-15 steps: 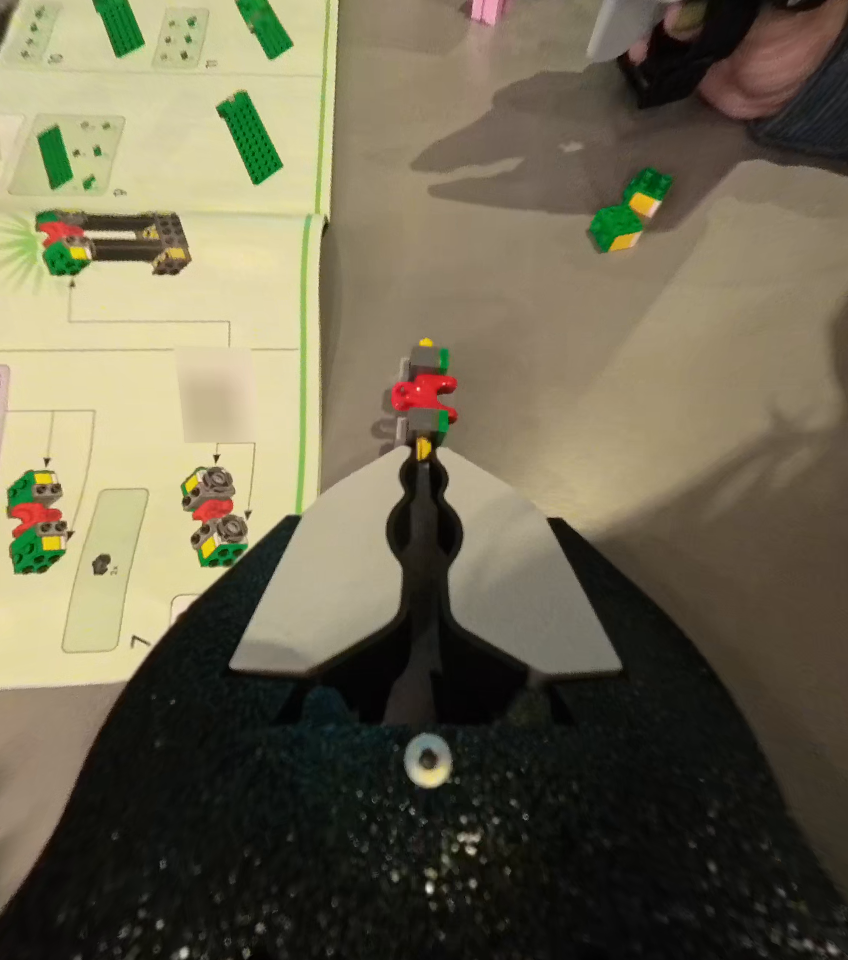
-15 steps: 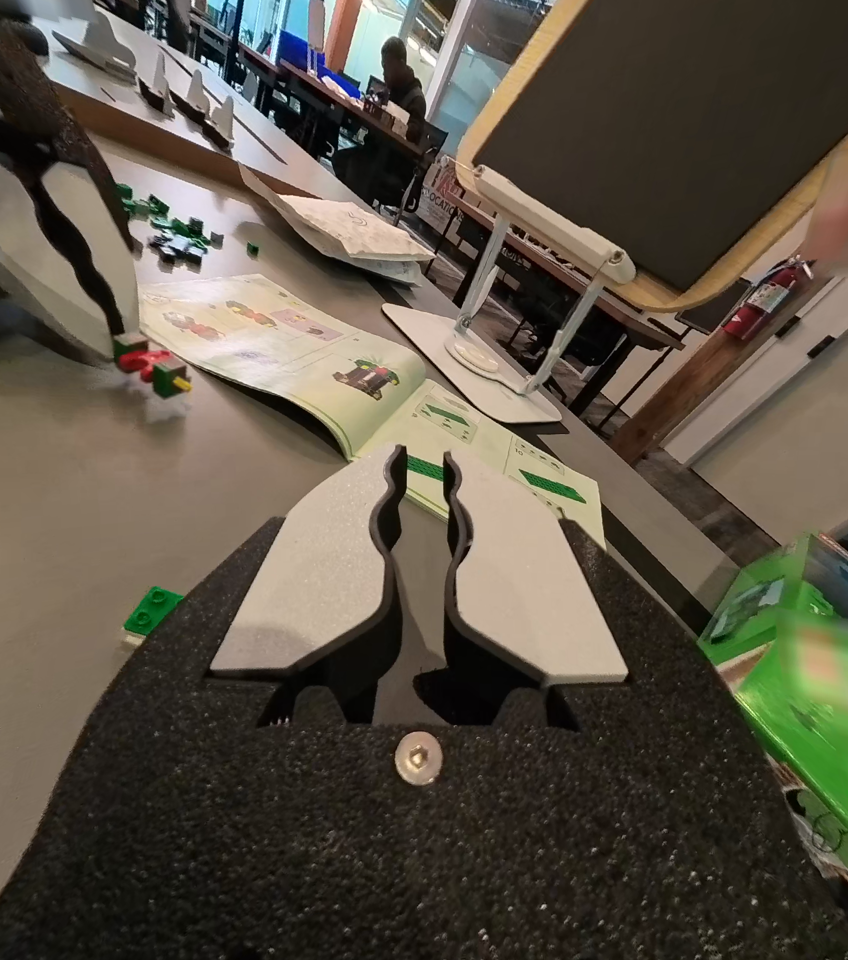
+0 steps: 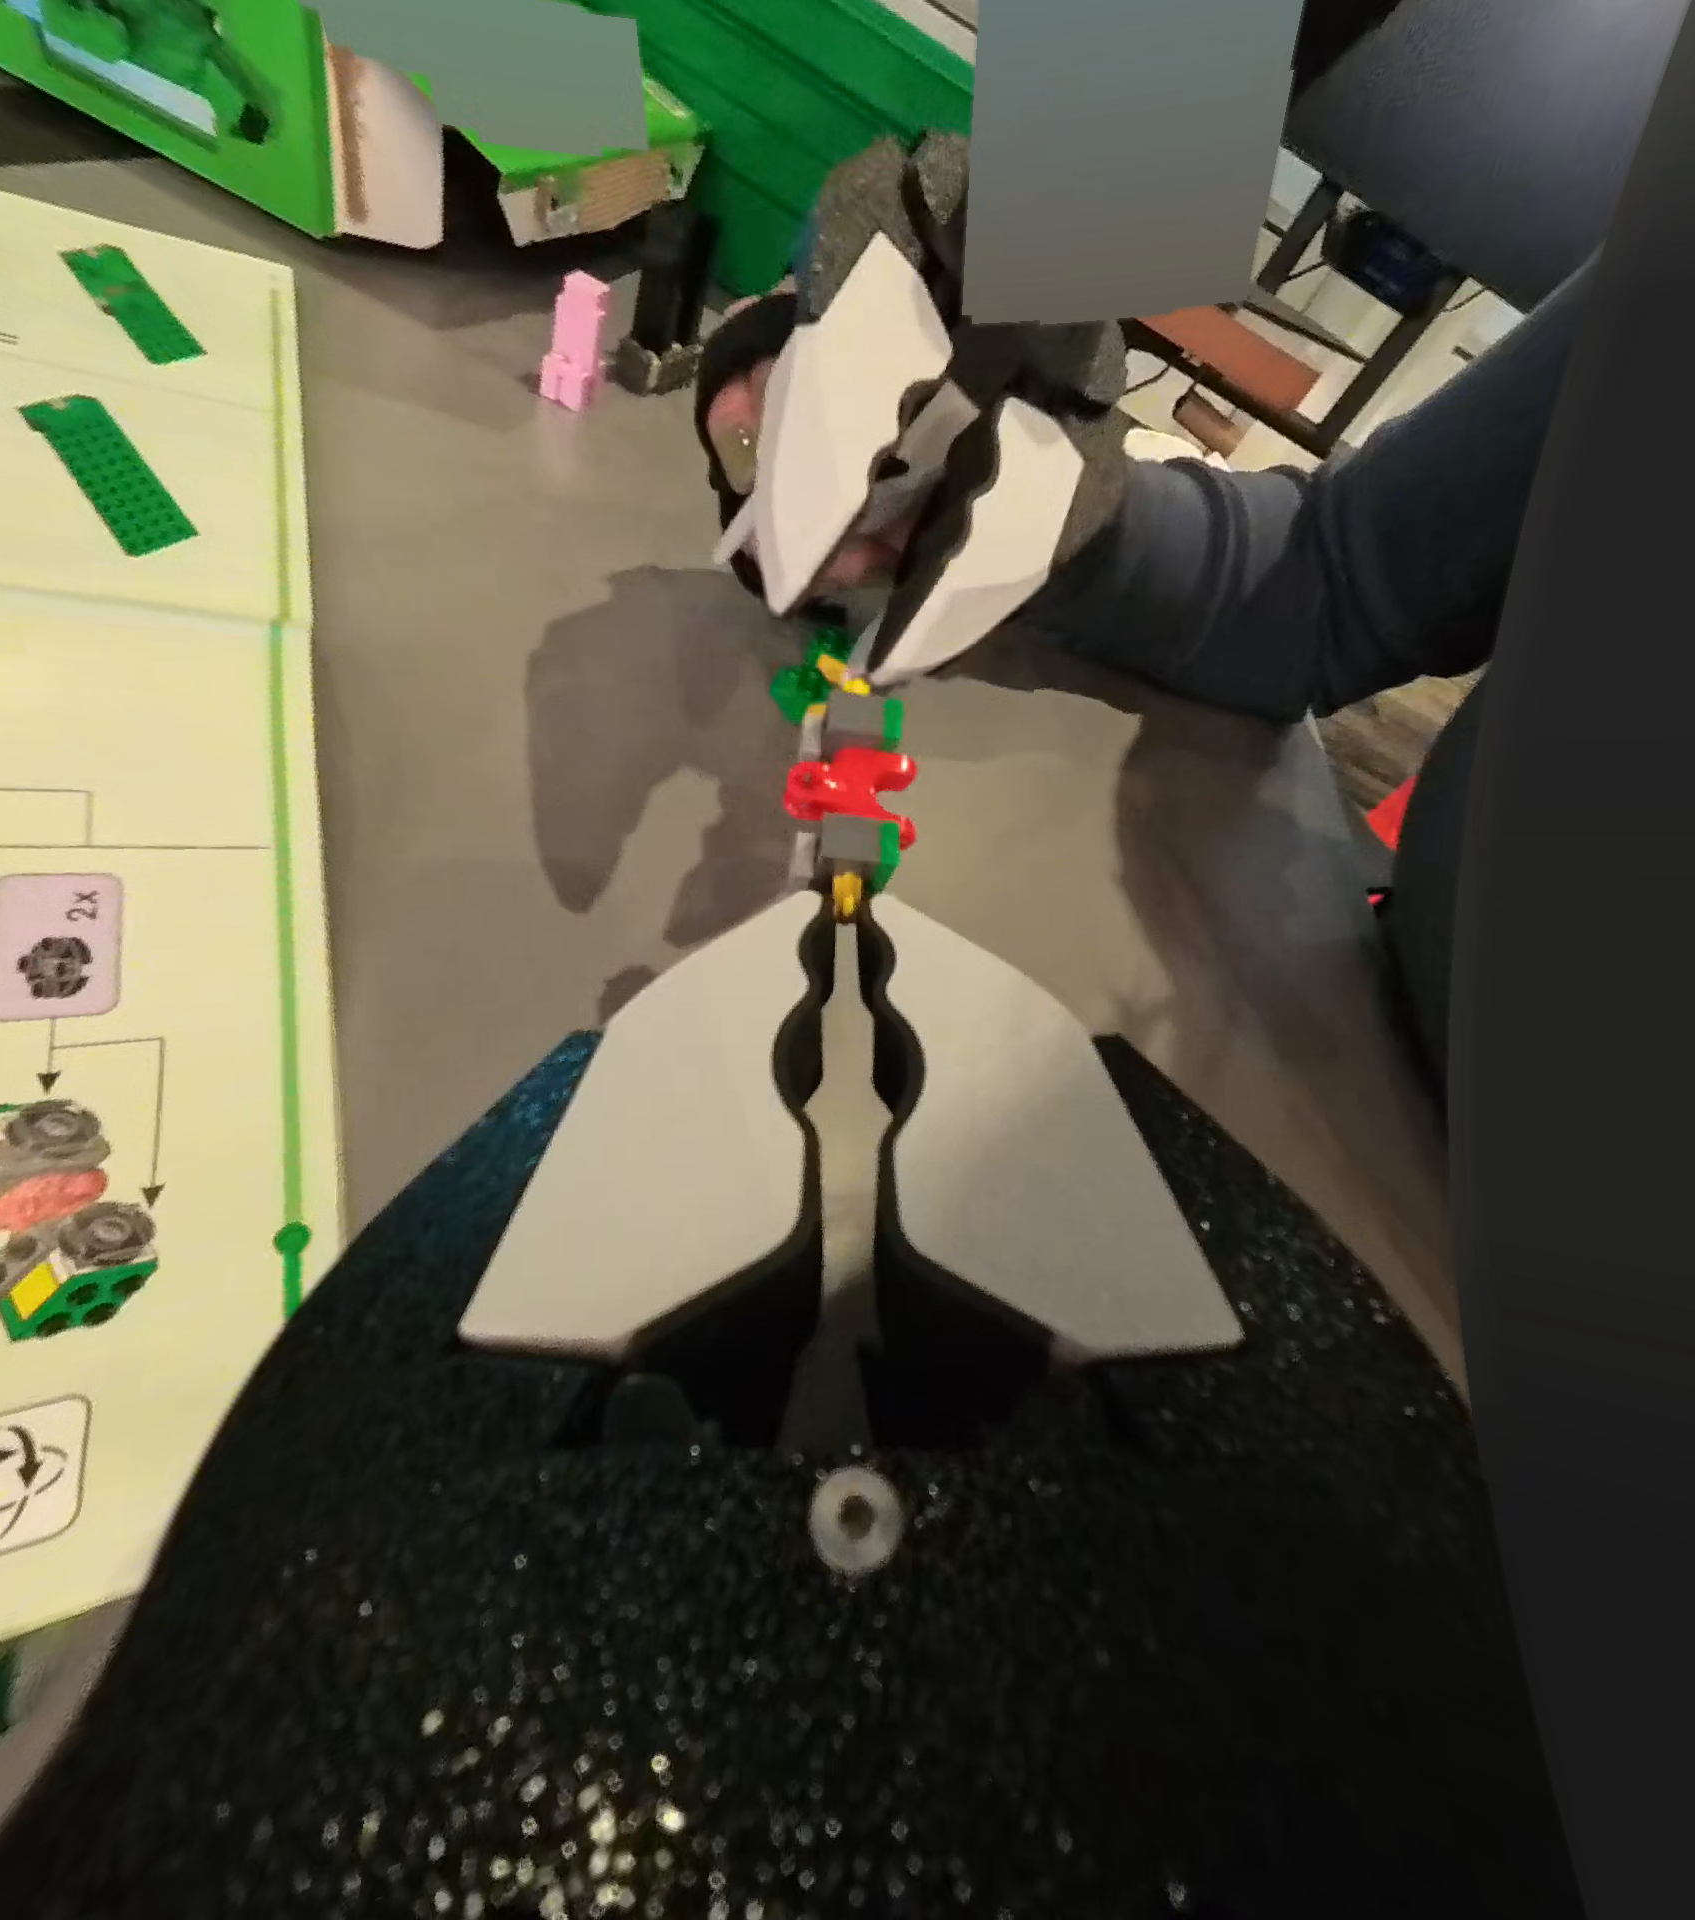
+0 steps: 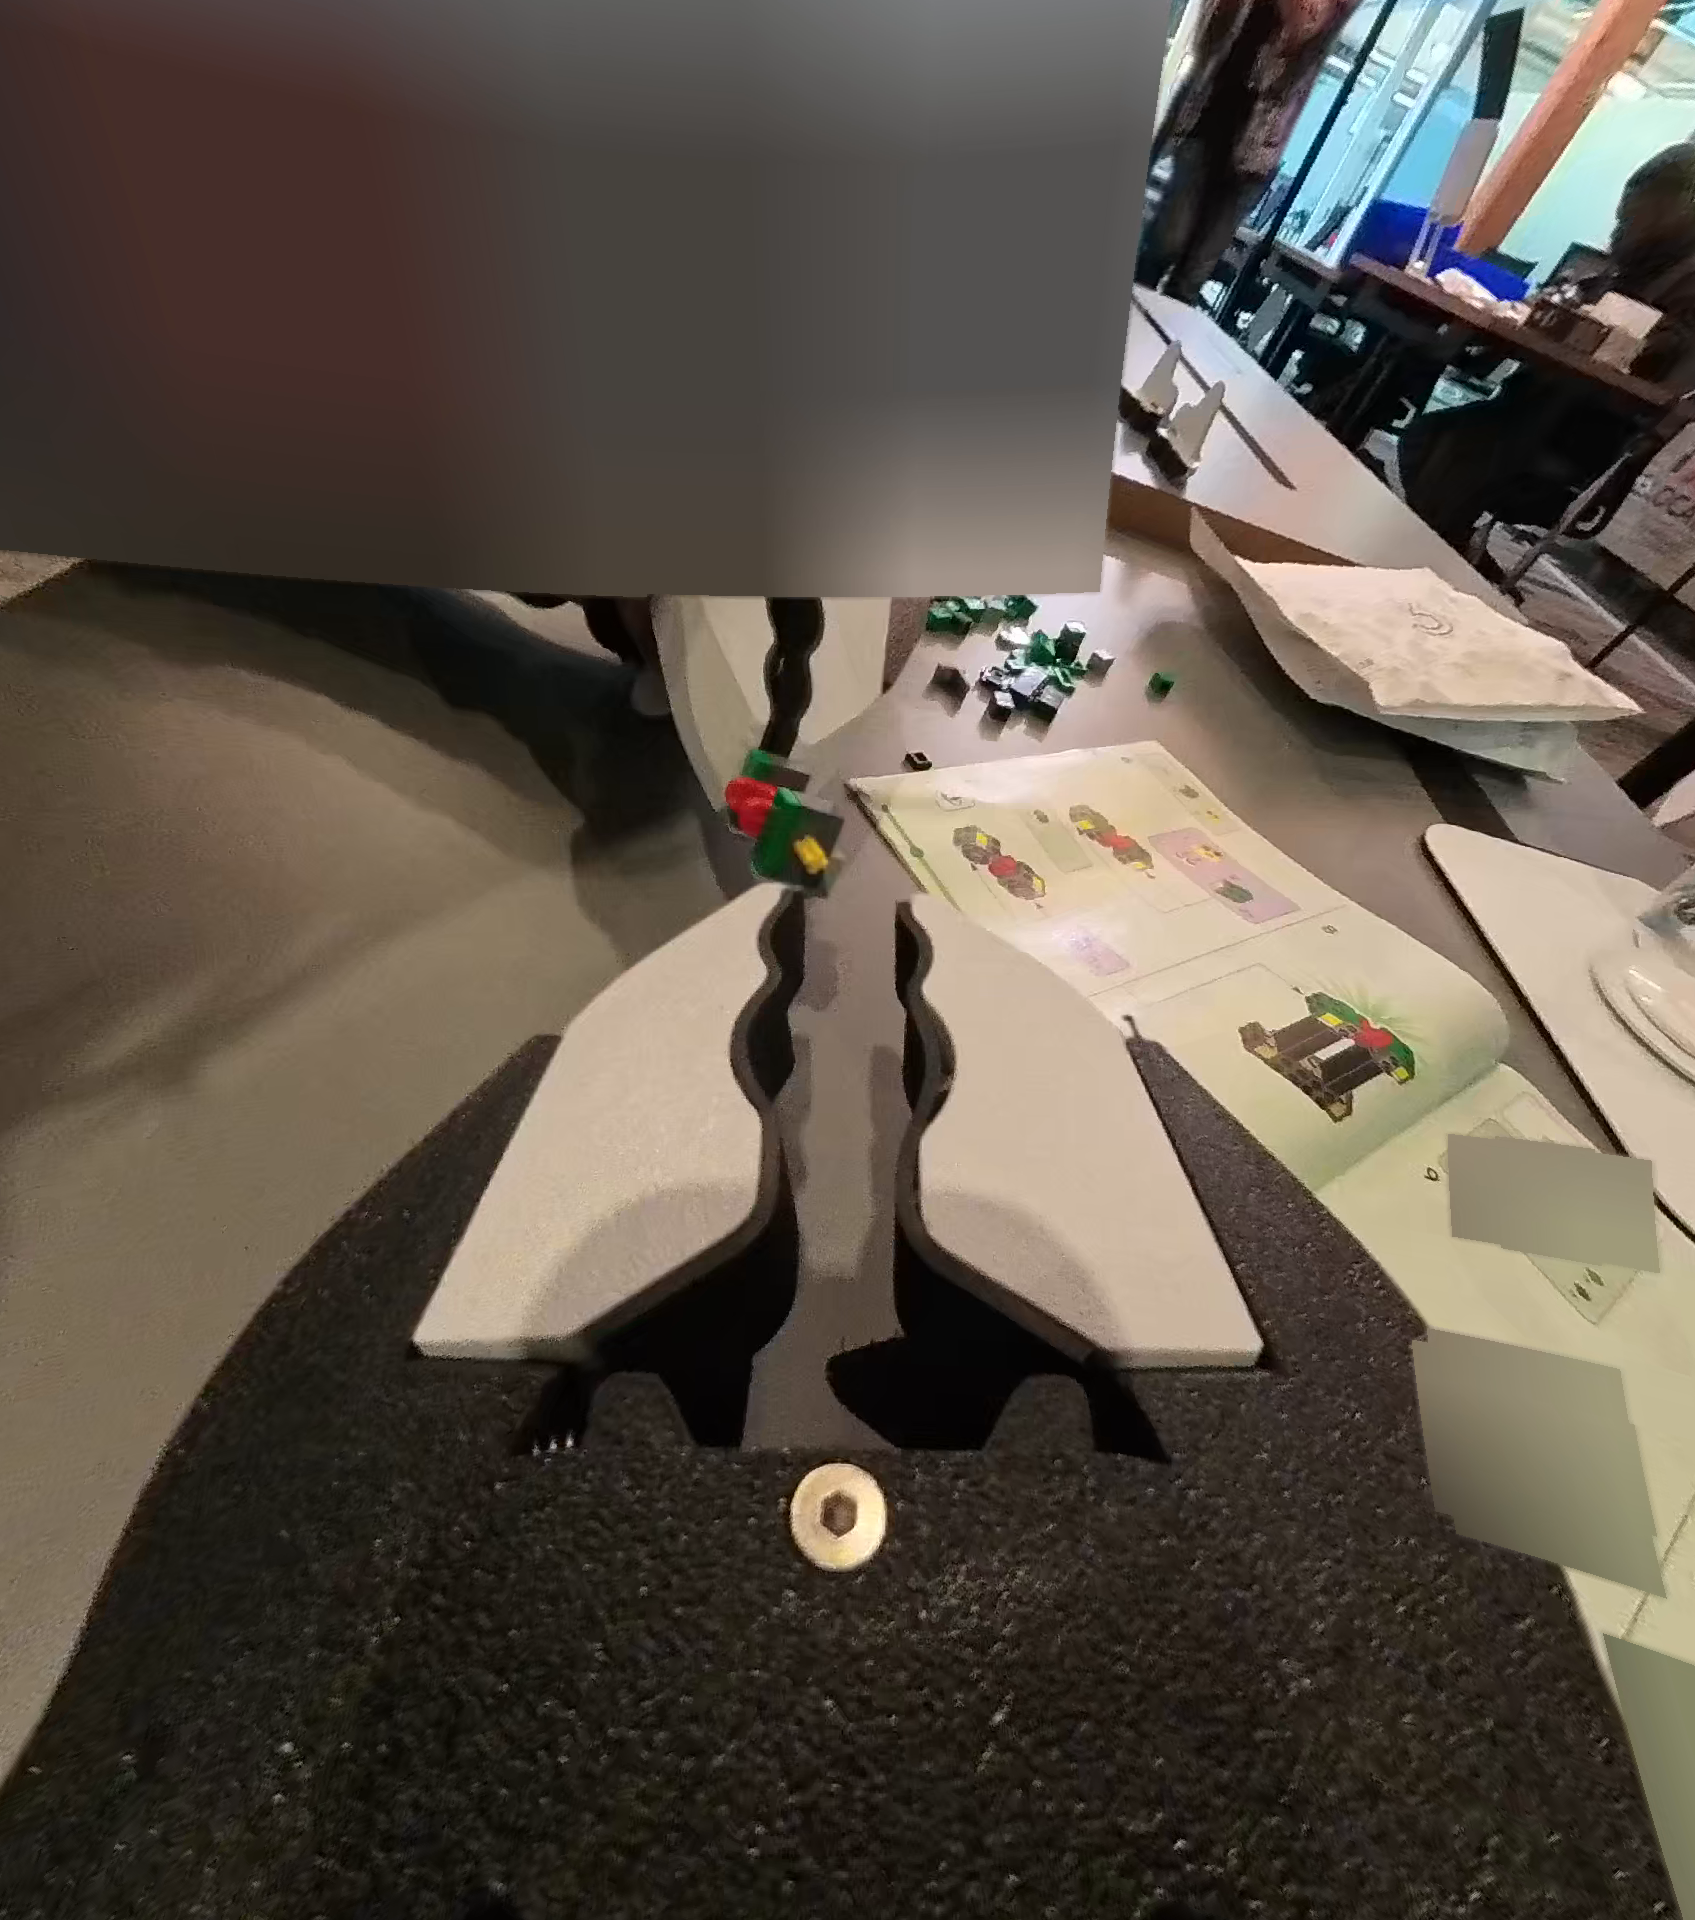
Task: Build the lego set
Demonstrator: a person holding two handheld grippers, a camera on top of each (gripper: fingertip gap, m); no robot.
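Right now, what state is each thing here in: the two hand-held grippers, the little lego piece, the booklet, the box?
Left hand-held gripper: shut on the lego assembly.
Right hand-held gripper: open, empty, tips at the assembly's far end.
Lego assembly: partly built, held above the table.
Instruction booklet: lying open.
Green box: too blurred to tell.
Loose bricks: scattered, unused.

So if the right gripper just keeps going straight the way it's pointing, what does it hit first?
Most likely the small red and green lego assembly held by the left gripper, just ahead of the open right gripper, slightly left of centre; depth is hard to judge.
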